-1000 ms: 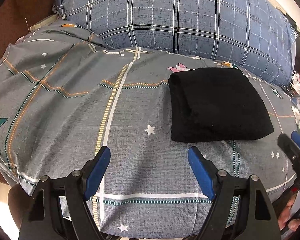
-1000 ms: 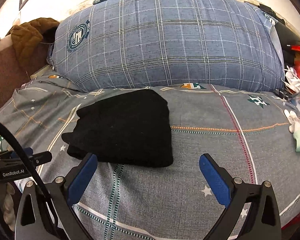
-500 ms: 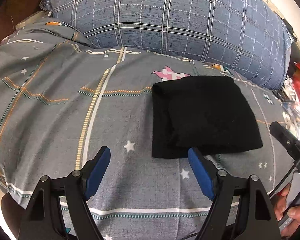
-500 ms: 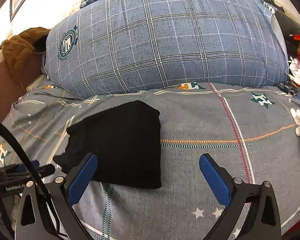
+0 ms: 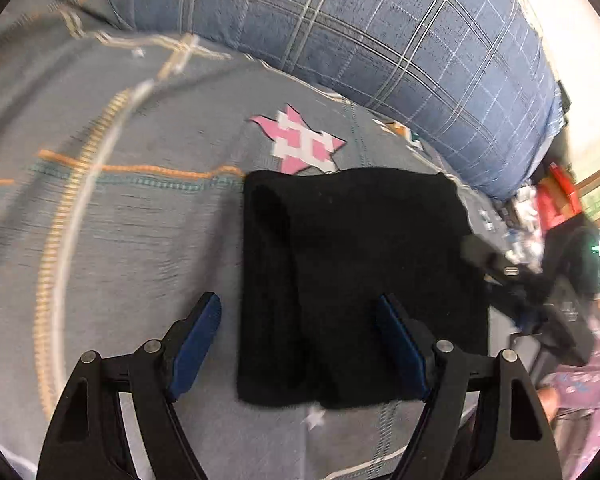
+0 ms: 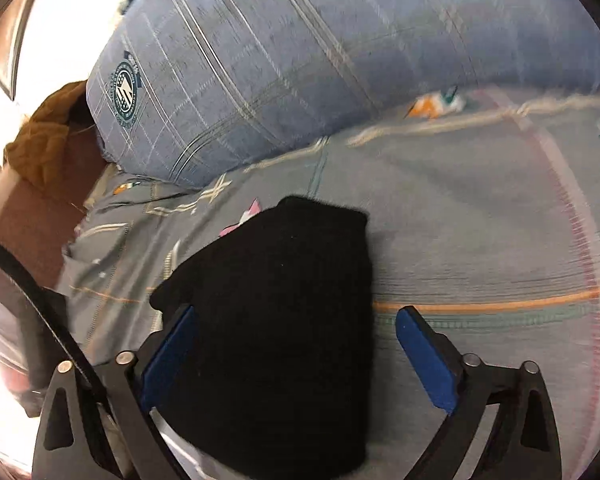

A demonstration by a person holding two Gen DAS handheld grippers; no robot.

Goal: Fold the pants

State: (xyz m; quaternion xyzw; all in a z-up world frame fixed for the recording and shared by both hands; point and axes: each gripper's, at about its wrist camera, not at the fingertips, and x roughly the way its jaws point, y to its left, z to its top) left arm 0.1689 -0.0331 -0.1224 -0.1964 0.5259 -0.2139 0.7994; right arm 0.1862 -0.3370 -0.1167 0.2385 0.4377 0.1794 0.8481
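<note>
The black pants [image 5: 352,280] lie folded into a compact rectangle on the grey patterned bedspread [image 5: 120,240]. My left gripper [image 5: 300,344] is open and hovers over the near left part of the bundle, its jaws wide apart. My right gripper [image 6: 296,352] is open over the near right edge of the pants [image 6: 276,320], left finger above the fabric, right finger above the bedspread [image 6: 480,240]. The right gripper also shows blurred in the left wrist view [image 5: 516,284] at the bundle's right side.
A large blue plaid pillow [image 5: 360,28] lies along the far side of the bed and also shows in the right wrist view [image 6: 300,60]. A brown garment [image 6: 44,144] sits far left. Cluttered items [image 5: 556,196] lie past the bed's right end.
Both grippers have moved forward and closer to the folded pants, from in front of the bundle to over its near edge. Both views are motion-blurred. The pants have not shifted.
</note>
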